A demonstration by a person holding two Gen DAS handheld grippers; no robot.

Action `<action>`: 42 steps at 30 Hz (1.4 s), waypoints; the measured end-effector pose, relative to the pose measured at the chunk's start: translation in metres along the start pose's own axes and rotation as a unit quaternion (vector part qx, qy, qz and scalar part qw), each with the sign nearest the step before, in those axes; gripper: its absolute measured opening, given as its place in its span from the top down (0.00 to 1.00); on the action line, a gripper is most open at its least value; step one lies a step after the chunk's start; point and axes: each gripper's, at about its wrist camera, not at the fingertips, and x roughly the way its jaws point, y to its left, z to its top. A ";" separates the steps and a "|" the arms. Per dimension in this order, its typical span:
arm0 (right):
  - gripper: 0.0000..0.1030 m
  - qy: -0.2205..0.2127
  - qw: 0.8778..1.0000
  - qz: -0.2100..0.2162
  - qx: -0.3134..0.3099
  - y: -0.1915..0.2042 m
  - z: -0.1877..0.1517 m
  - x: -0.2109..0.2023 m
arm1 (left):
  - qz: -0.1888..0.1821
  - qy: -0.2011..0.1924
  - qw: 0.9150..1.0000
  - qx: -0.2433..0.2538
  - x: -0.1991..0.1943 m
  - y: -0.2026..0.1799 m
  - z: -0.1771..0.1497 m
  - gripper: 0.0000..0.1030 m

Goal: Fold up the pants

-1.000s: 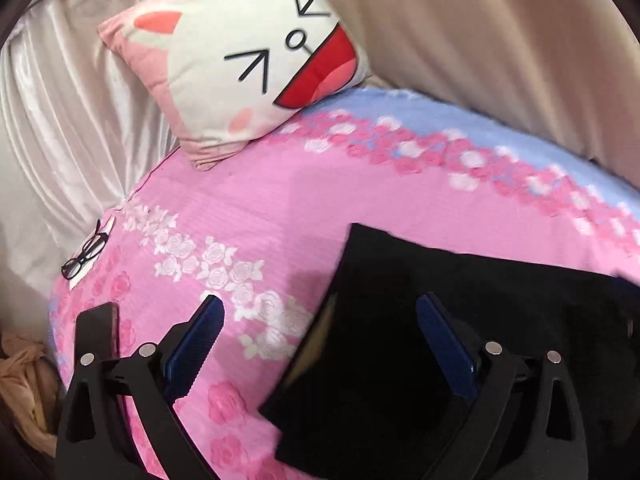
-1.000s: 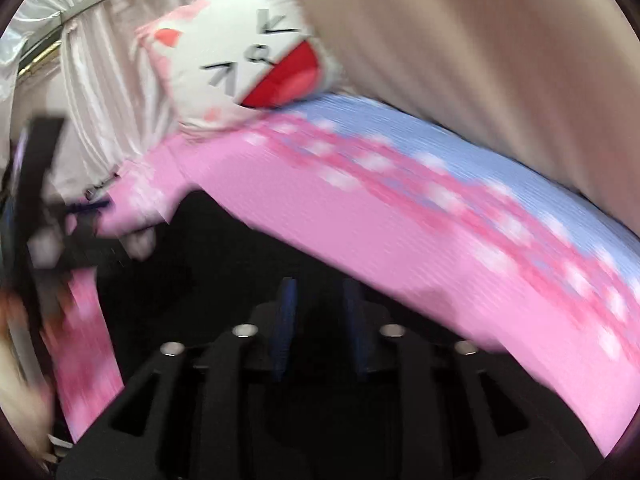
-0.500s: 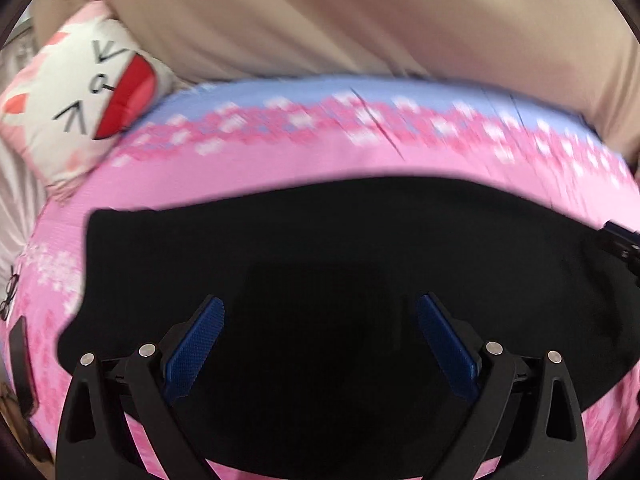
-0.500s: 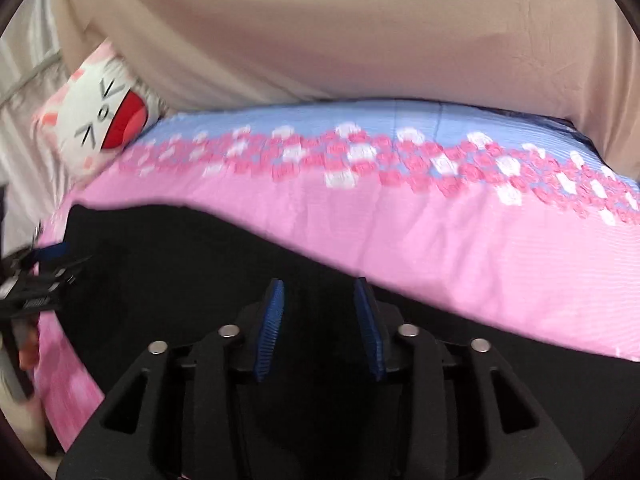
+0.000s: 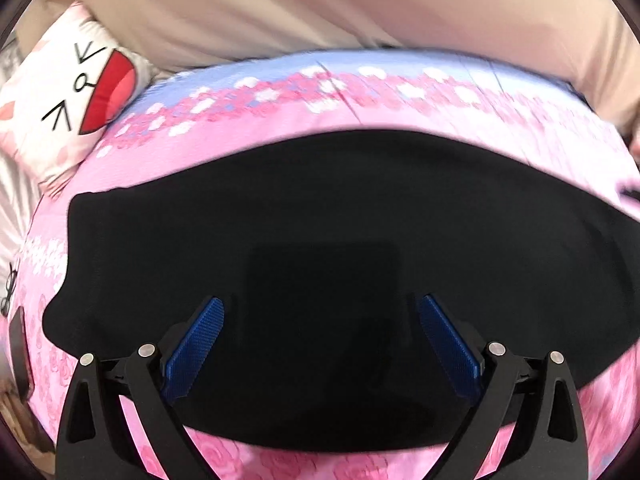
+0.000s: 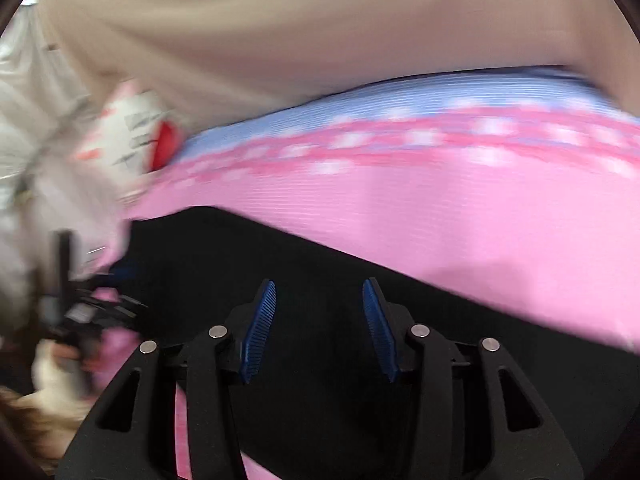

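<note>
I see black fabric pants [image 5: 320, 232] flat on pink floral bed [image 5: 280, 148], long axis crosswise. Left gripper [image 5: 320, 344] centred above, spread wide, empty; right gripper [image 6: 318, 328] parted, empty.

Both grippers have black skeletal frames, silver pivot screws and blue ribbed pads [image 5: 195, 347].

Black pants [image 5: 320, 216] are lying flat across the pink flowered bedspread [image 5: 248, 144], spreading as one wide dark band, with a square pocket outline showing near the middle.
</note>
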 end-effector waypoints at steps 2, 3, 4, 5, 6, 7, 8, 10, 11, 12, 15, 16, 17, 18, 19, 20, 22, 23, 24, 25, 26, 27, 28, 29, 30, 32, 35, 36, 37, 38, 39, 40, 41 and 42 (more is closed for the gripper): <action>0.40 0.035 0.998 0.049 -0.028 0.009 0.035 0.035 | -0.011 0.022 1.000 0.007 0.005 -0.003 -0.011 0.06; 0.38 0.052 0.996 0.062 -0.038 0.017 0.045 0.051 | -0.021 0.034 0.999 0.006 0.009 -0.004 -0.017 0.05; 0.38 0.072 0.994 0.072 -0.046 0.022 0.059 0.071 | -0.024 0.033 0.999 0.002 0.008 -0.004 -0.023 0.05; 0.38 0.093 0.991 0.077 -0.051 0.026 0.071 0.092 | -0.026 0.027 0.999 0.001 0.007 -0.002 -0.025 0.05; 0.37 0.112 0.989 0.082 -0.056 0.029 0.077 0.109 | -0.027 0.025 0.999 0.004 0.006 -0.002 -0.028 0.05; 0.38 0.135 0.985 0.083 -0.065 0.034 0.083 0.128 | -0.029 0.025 0.999 0.006 0.005 -0.002 -0.030 0.05; 0.37 0.163 0.981 0.080 -0.073 0.039 0.088 0.152 | -0.031 0.025 0.999 0.006 0.004 -0.001 -0.031 0.05; 0.37 0.212 0.970 0.089 -0.083 0.048 0.086 0.180 | -0.033 0.023 0.999 0.015 0.003 -0.001 -0.033 0.05; 0.37 0.225 0.965 0.100 -0.092 0.053 0.080 0.185 | -0.036 0.023 0.999 0.017 0.003 -0.001 -0.034 0.05; 0.37 0.235 0.958 0.110 -0.126 0.066 0.071 0.185 | -0.039 0.024 0.999 0.018 0.002 0.000 -0.035 0.05; 0.37 0.227 0.947 0.093 -0.209 0.095 0.055 0.171 | -0.045 0.023 0.999 0.020 0.003 0.002 -0.037 0.05; 0.37 0.226 0.945 0.097 -0.216 0.099 0.054 0.168 | -0.044 0.023 0.999 0.021 0.002 0.001 -0.037 0.05; 0.37 0.225 0.944 0.099 -0.220 0.098 0.055 0.169 | -0.044 0.022 0.999 0.022 0.003 0.001 -0.036 0.05; 0.37 0.220 0.945 0.087 -0.227 0.099 0.056 0.168 | -0.044 0.022 0.999 0.022 0.003 0.001 -0.036 0.05; 0.37 0.220 0.945 0.081 -0.227 0.100 0.058 0.167 | -0.044 0.022 0.999 0.023 0.003 0.001 -0.036 0.05; 0.37 0.219 0.945 0.084 -0.227 0.101 0.060 0.165 | -0.045 0.021 0.998 0.025 0.003 0.001 -0.036 0.05; 0.37 0.225 0.941 0.095 -0.235 0.102 0.058 0.163 | -0.049 0.020 0.998 0.024 0.003 0.001 -0.037 0.05; 0.37 0.242 0.935 0.101 -0.240 0.104 0.053 0.167 | -0.050 0.018 0.998 0.024 0.003 0.001 -0.037 0.05; 0.37 0.254 0.929 0.106 -0.246 0.104 0.049 0.166 | -0.049 0.016 0.998 0.025 0.002 0.001 -0.038 0.05; 0.37 0.261 0.924 0.113 -0.258 0.108 0.044 0.166 | -0.048 0.016 0.998 0.025 0.003 0.002 -0.037 0.05; 0.37 0.265 0.917 0.122 -0.273 0.113 0.038 0.166 | -0.049 0.015 0.998 0.024 0.003 0.002 -0.037 0.05; 0.36 0.266 0.915 0.122 -0.278 0.116 0.038 0.167 | -0.050 0.015 0.998 0.024 0.003 0.002 -0.037 0.05; 0.32 0.266 0.915 0.122 -0.277 0.119 0.039 0.171 | -0.049 0.015 0.998 0.024 0.003 0.002 -0.036 0.05; 0.30 0.264 0.917 0.127 -0.271 0.120 0.042 0.176 | -0.048 0.015 0.998 0.024 0.003 0.002 -0.036 0.05; 0.25 0.259 0.920 0.139 -0.260 0.121 0.050 0.185 | -0.047 0.015 0.999 0.023 0.003 0.001 -0.035 0.05; 0.21 0.247 0.927 0.139 -0.245 0.121 0.067 0.205 | -0.047 0.015 0.999 0.022 0.003 0.002 -0.035 0.05; 0.21 0.253 0.931 0.181 -0.191 0.116 0.088 0.238 | -0.046 0.013 0.999 0.022 0.003 0.001 -0.035 0.05; 0.21 0.249 0.932 0.198 -0.174 0.114 0.096 0.245 | -0.047 0.013 0.999 0.021 0.003 0.001 -0.035 0.05; 0.21 0.242 0.935 0.205 -0.160 0.111 0.102 0.249 | -0.047 0.012 0.999 0.020 0.003 0.001 -0.035 0.05; 0.21 0.234 0.939 0.213 -0.138 0.107 0.109 0.254 | -0.047 0.012 0.999 0.020 0.003 0.001 -0.035 0.05; 0.25 0.203 0.948 0.212 -0.125 0.099 0.120 0.256 | -0.047 0.010 0.999 0.019 0.003 0.001 -0.035 0.05; 0.28 0.177 0.959 0.186 -0.116 0.092 0.130 0.256 | -0.046 0.009 0.999 0.020 0.002 0.000 -0.036 0.05; 0.28 0.161 0.971 0.144 -0.108 0.085 0.139 0.256 | -0.046 0.009 0.999 0.020 0.002 -0.001 -0.035 0.05; 0.27 0.144 0.978 0.113 -0.099 0.081 0.144 0.252 | -0.047 0.009 0.999 0.019 0.002 -0.001 -0.035 0.05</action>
